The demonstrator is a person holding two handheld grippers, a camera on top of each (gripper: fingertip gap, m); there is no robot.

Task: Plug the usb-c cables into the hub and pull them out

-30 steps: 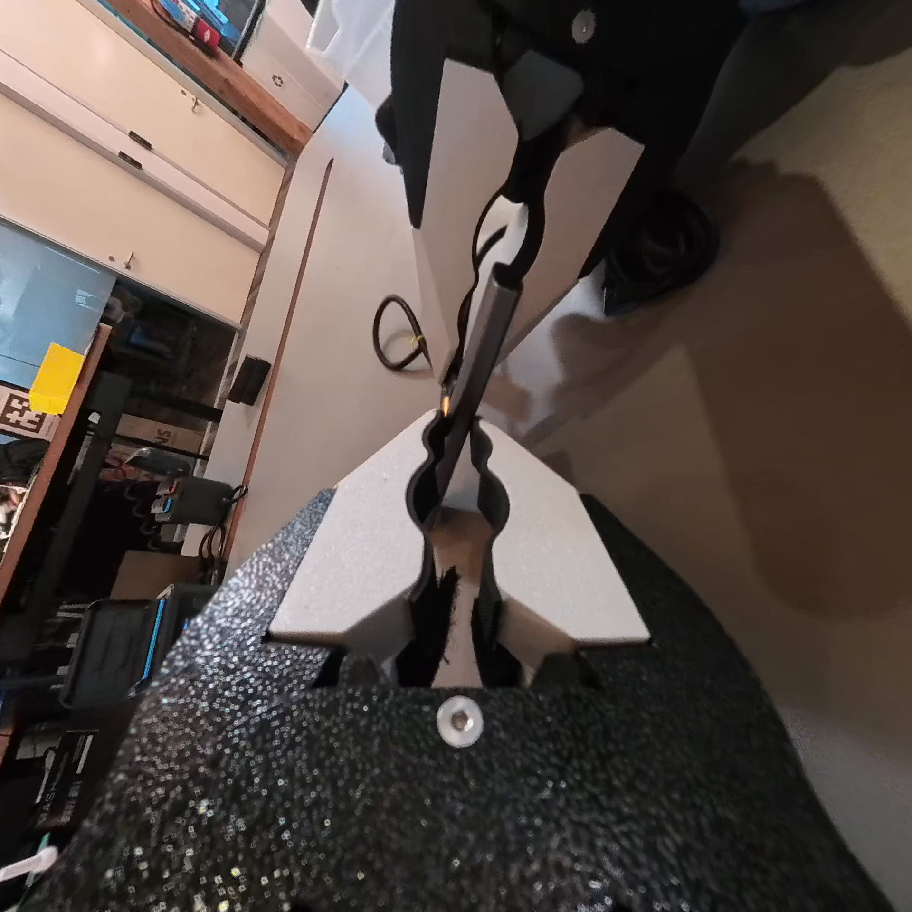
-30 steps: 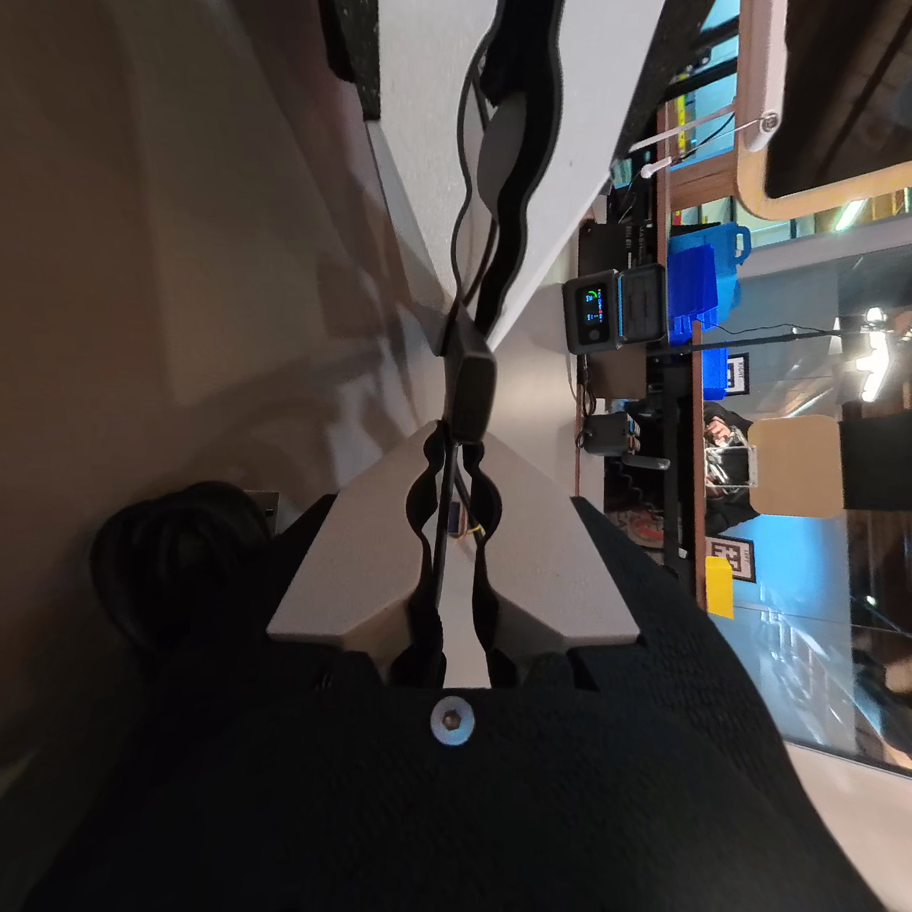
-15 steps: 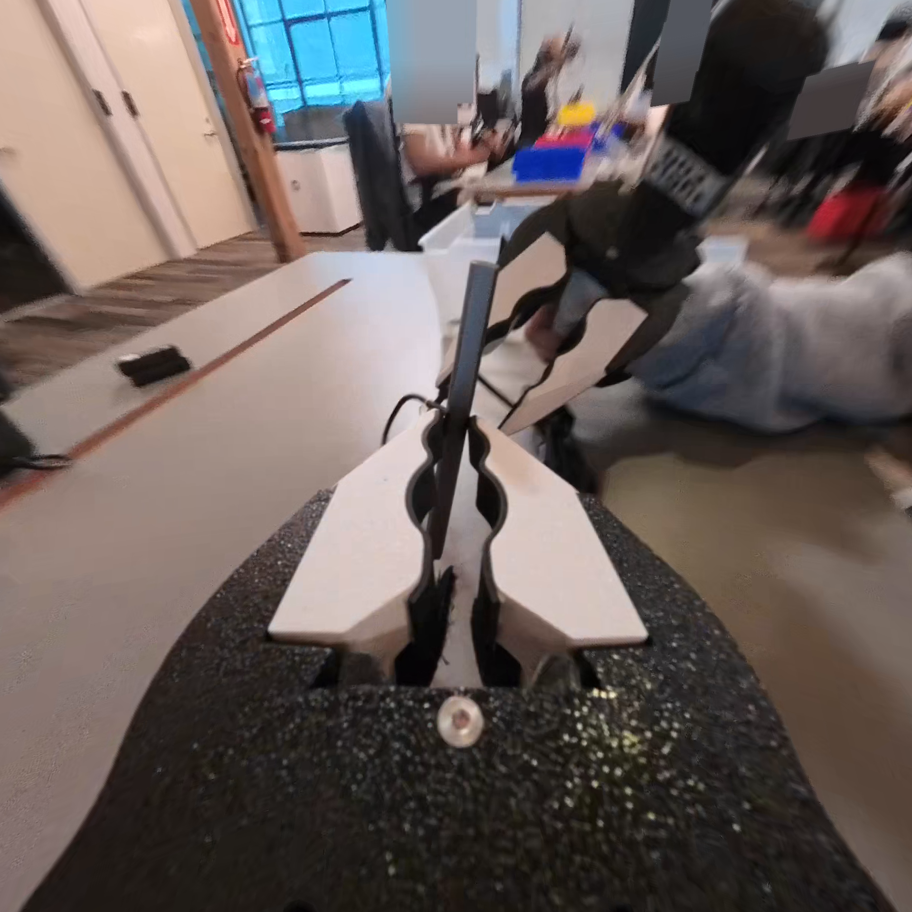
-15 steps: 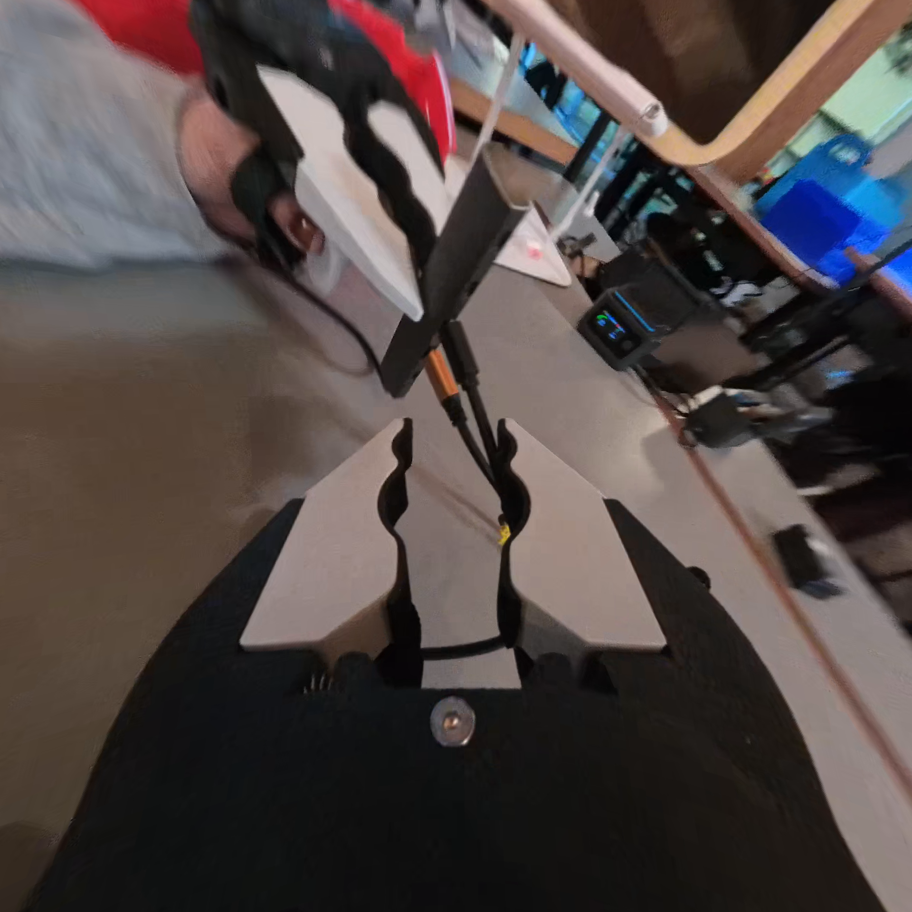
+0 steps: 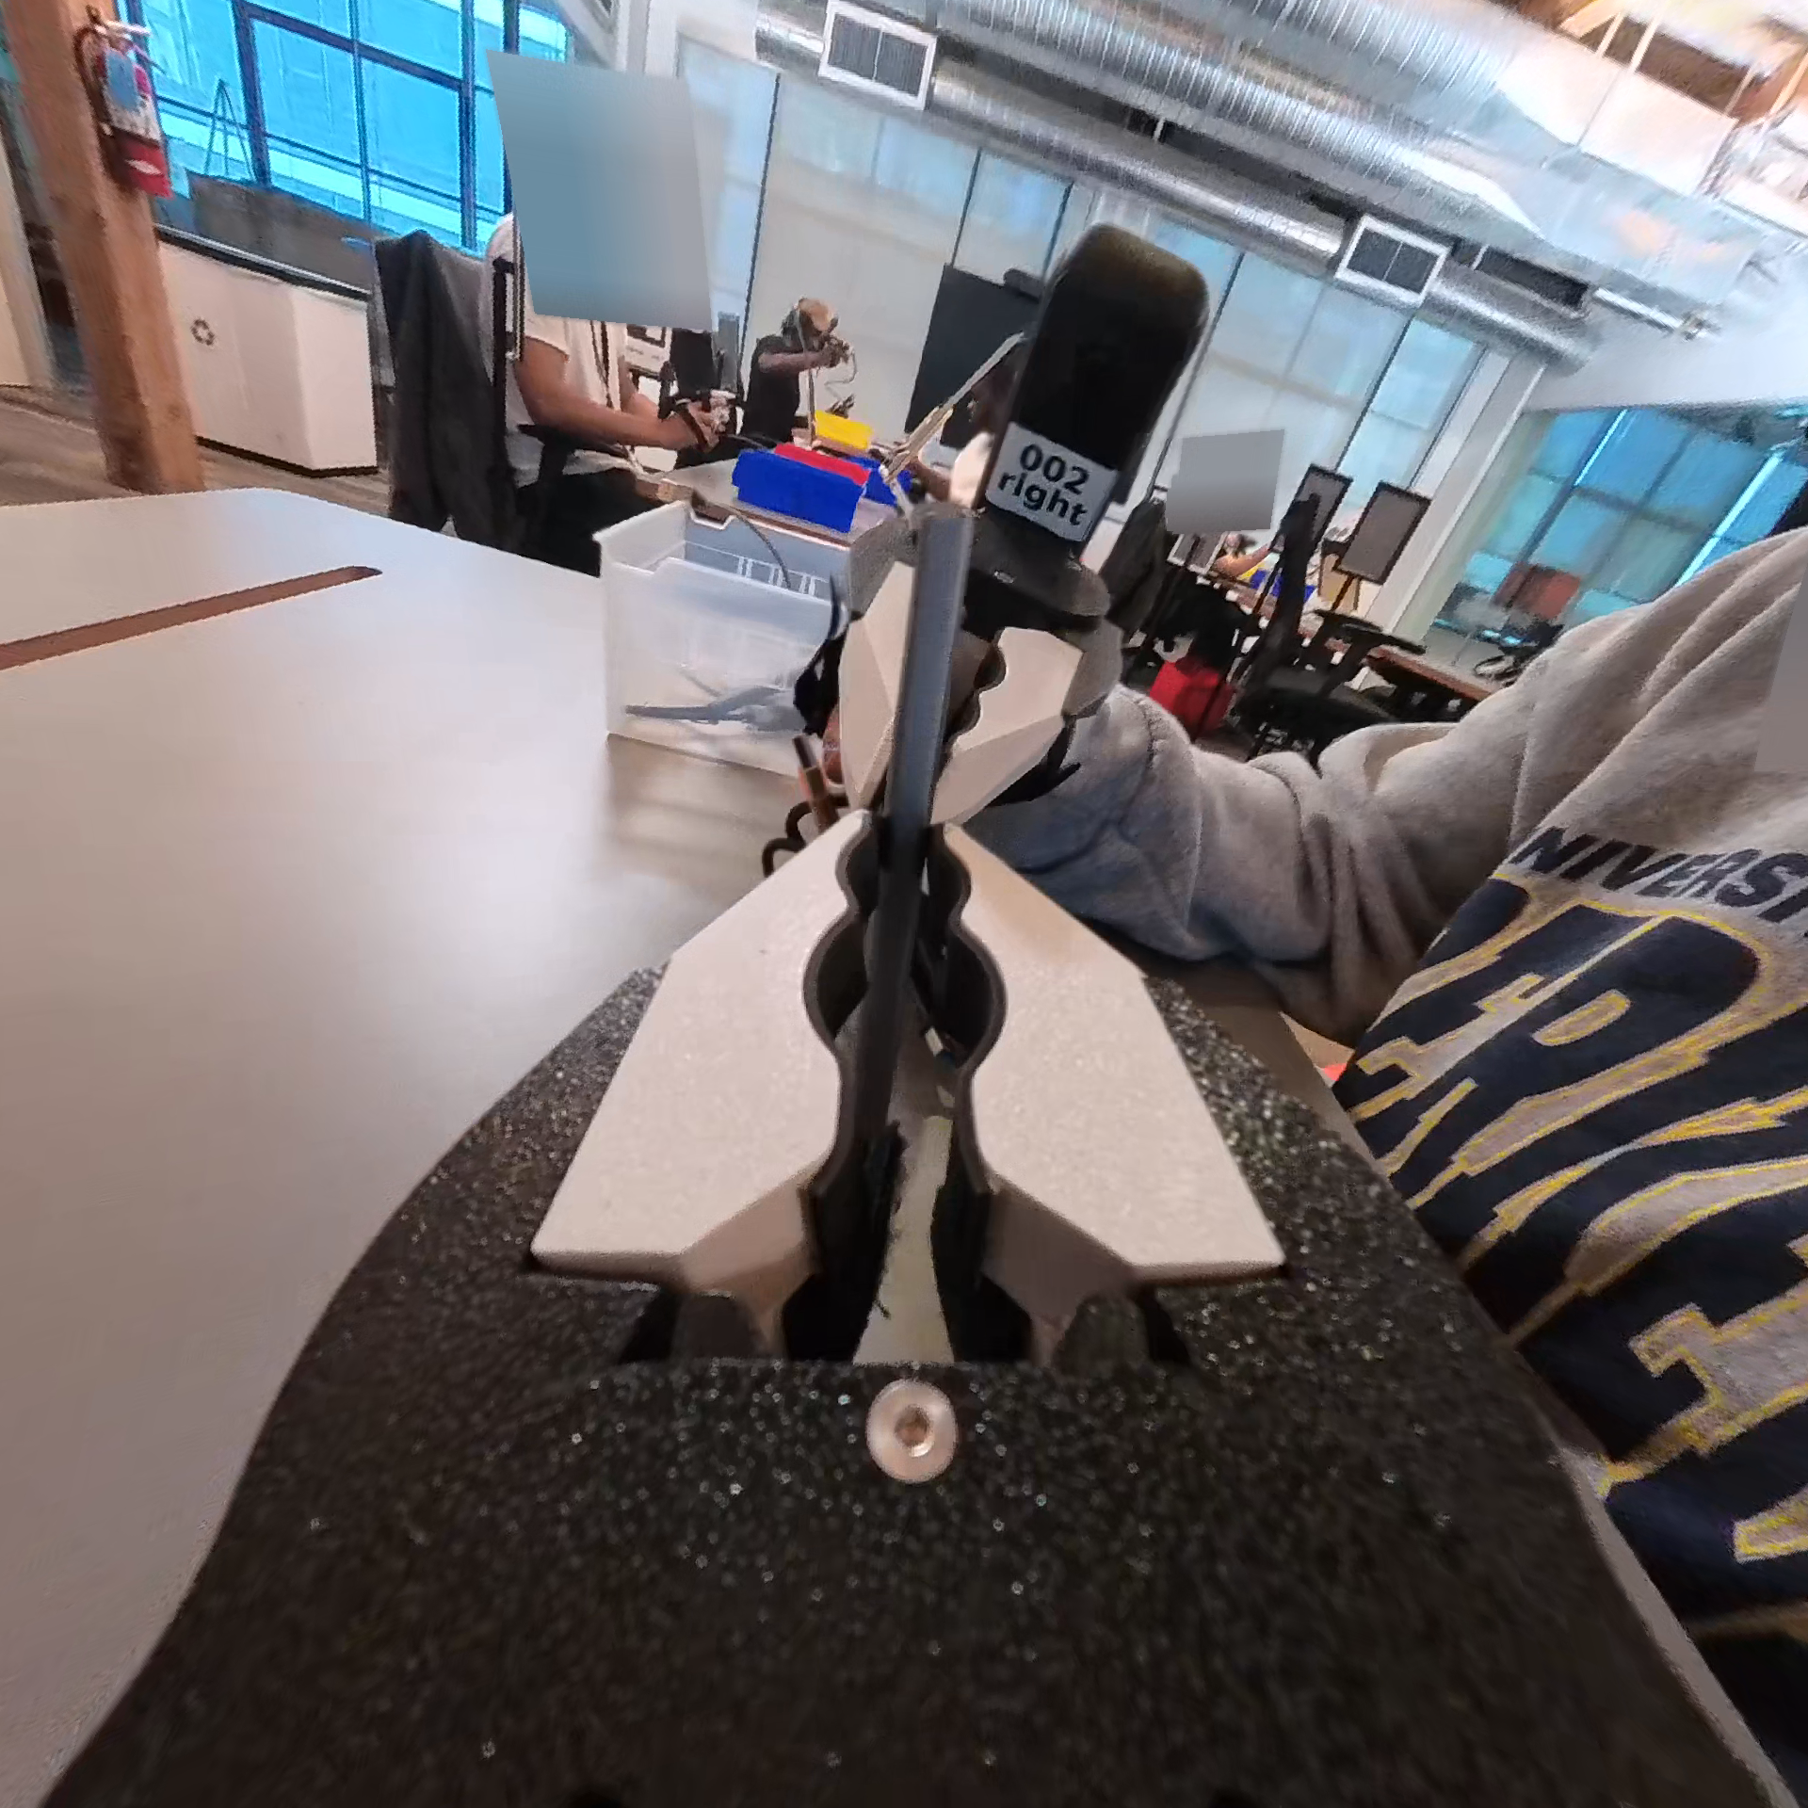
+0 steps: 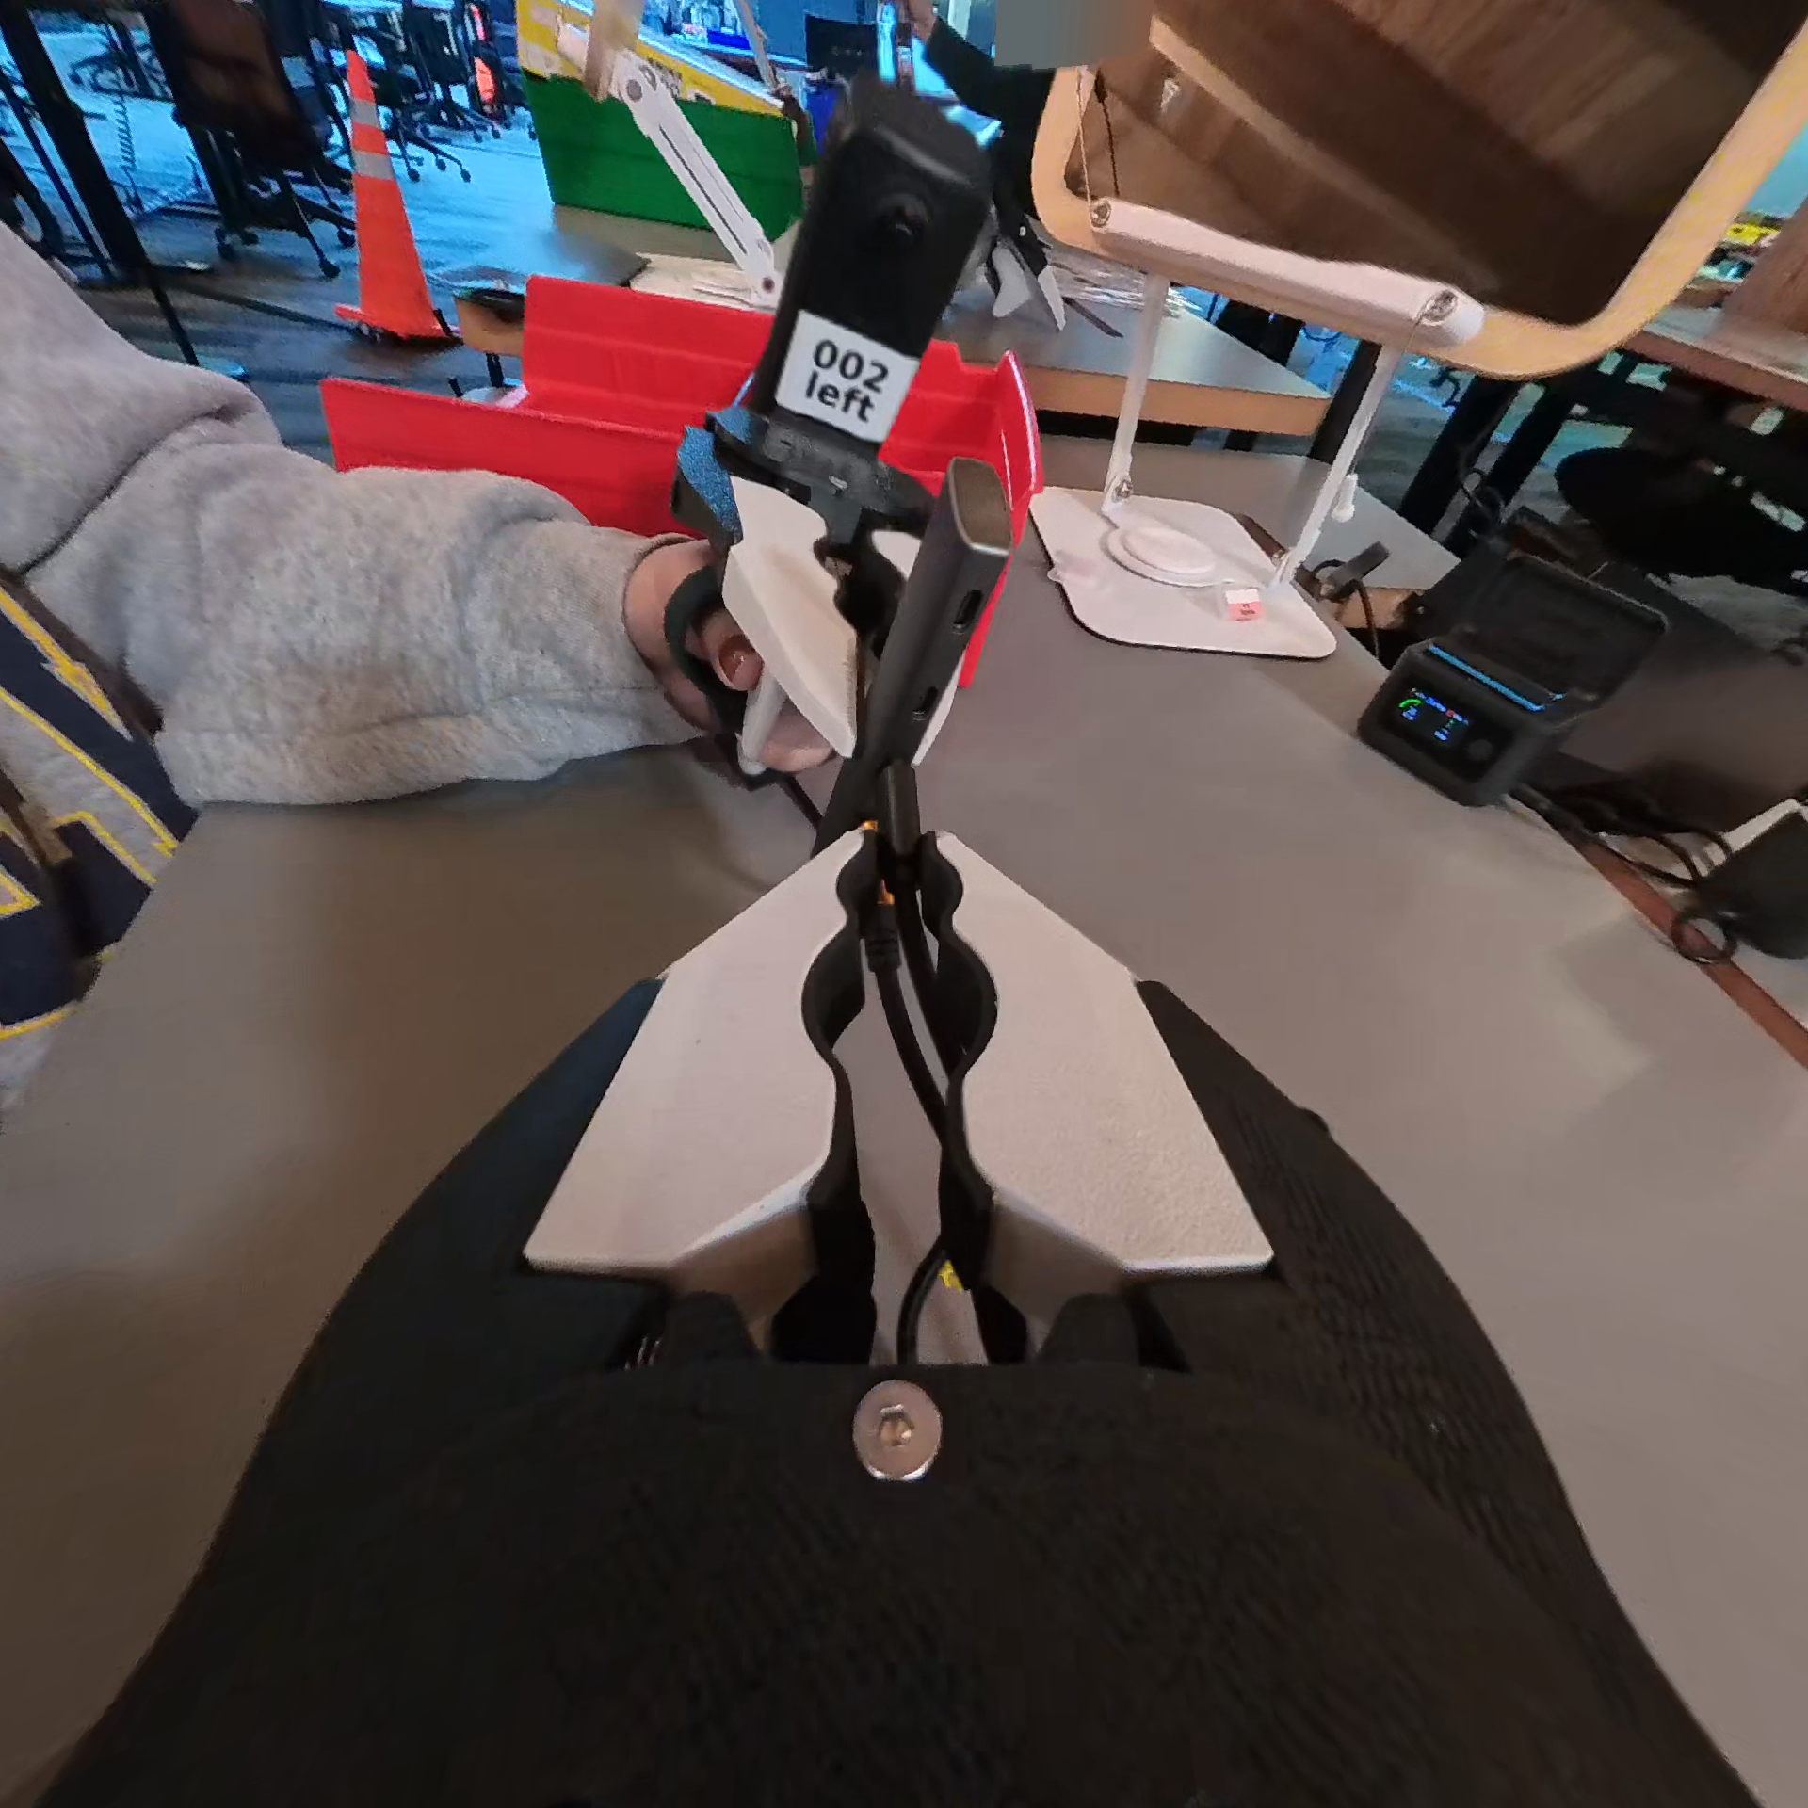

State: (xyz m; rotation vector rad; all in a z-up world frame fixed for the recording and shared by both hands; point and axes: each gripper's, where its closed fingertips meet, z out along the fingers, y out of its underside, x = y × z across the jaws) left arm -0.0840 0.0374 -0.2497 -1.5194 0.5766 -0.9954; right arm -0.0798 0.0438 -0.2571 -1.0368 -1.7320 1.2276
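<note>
**Cable end gripped close to the hub**

Plainly, the risk is a skewed pull. The left claw (image 5: pixel 905 861) is closed tight on the slim dark-grey bar-shaped hub (image 6: pixel 929 626), held upright at frame centre above the grey surface (image 6: pixel 1272 929). The right claw (image 6: pixel 895 856), nearly closed, pinches the black usb-c cable (image 6: pixel 905 1017) just behind its plug, which sits at the hub's lower end. Tugging off-axis could bend the connector or twist the hub loose. Whether the plug is fully seated is hard to tell; an orange-collared second lead is half hidden.
</note>
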